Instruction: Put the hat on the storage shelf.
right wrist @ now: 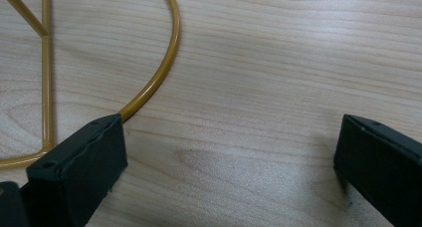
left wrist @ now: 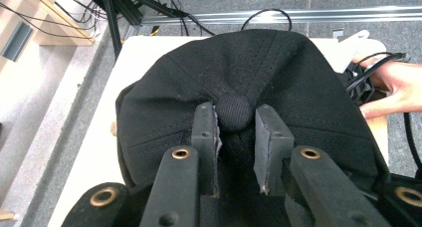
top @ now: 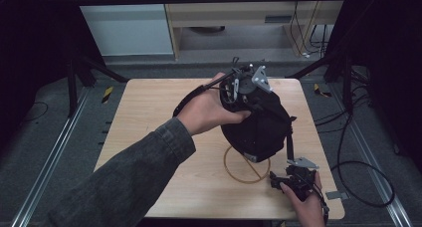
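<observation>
A black cap [top: 259, 130] sits over a gold wire stand whose ring base [top: 239, 180] lies on the wooden table [top: 149, 112]. My left gripper [top: 247, 101] comes down on the cap's crown from the far side. In the left gripper view its jaws are shut on the cap [left wrist: 249, 62], pinching the fabric at the top button [left wrist: 234, 111]. My right gripper [top: 278, 179] rests low on the table near the front right corner, just right of the ring. In the right gripper view its jaws [right wrist: 224, 157] stand wide open over bare wood, the left one touching or just over the ring [right wrist: 169, 62].
The hand on my right gripper [left wrist: 398, 87] appears beyond the cap in the left gripper view. A small grey piece [top: 338, 194] lies at the table's front right edge. Cables [top: 363, 182] run on the floor to the right. Black frame legs stand behind the table.
</observation>
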### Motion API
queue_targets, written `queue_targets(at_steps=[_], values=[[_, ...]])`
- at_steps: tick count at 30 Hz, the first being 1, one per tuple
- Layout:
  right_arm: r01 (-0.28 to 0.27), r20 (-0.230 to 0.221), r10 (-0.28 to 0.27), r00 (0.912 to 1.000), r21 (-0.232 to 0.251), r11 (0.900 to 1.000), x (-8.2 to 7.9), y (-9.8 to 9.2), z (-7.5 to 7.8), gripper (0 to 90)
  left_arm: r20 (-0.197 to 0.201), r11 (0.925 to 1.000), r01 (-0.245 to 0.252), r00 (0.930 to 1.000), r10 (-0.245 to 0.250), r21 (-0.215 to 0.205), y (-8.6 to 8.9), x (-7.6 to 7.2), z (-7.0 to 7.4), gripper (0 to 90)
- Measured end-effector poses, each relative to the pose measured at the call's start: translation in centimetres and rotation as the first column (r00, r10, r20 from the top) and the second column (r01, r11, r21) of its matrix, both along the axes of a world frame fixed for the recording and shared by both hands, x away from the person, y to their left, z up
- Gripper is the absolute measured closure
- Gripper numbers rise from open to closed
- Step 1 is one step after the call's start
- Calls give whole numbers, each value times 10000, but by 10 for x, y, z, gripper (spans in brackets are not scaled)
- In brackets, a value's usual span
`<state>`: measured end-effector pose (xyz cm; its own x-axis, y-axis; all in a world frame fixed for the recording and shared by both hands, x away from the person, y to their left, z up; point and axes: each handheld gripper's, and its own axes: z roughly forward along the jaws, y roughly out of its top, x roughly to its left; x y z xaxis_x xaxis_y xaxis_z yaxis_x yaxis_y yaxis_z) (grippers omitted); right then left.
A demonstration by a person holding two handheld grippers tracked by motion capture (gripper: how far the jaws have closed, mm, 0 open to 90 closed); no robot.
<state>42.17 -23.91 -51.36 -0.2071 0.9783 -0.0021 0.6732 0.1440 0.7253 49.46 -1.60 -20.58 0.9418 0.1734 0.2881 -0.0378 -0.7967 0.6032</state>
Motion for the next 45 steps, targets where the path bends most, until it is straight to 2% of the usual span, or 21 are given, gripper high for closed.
queue_targets(at_steps=[6,20,26,45], values=[[-19,-3,19,10000,-5,10000,0,0,0,4,-78,10000,11,10000,-10,92,-2,0,-7,736],[-7,-2,7,10000,7,10000,0,0,0,4,-153,9999,26,9999,-23,139,-5,2,-12,734],[-19,-3,19,10000,-10,10000,0,0,0,4,-185,9992,86,9998,-79,381,-9,2,-16,732],[-20,-4,20,10000,-4,10000,0,0,0,4,-296,9981,87,9995,-69,606,-11,4,-30,715]])
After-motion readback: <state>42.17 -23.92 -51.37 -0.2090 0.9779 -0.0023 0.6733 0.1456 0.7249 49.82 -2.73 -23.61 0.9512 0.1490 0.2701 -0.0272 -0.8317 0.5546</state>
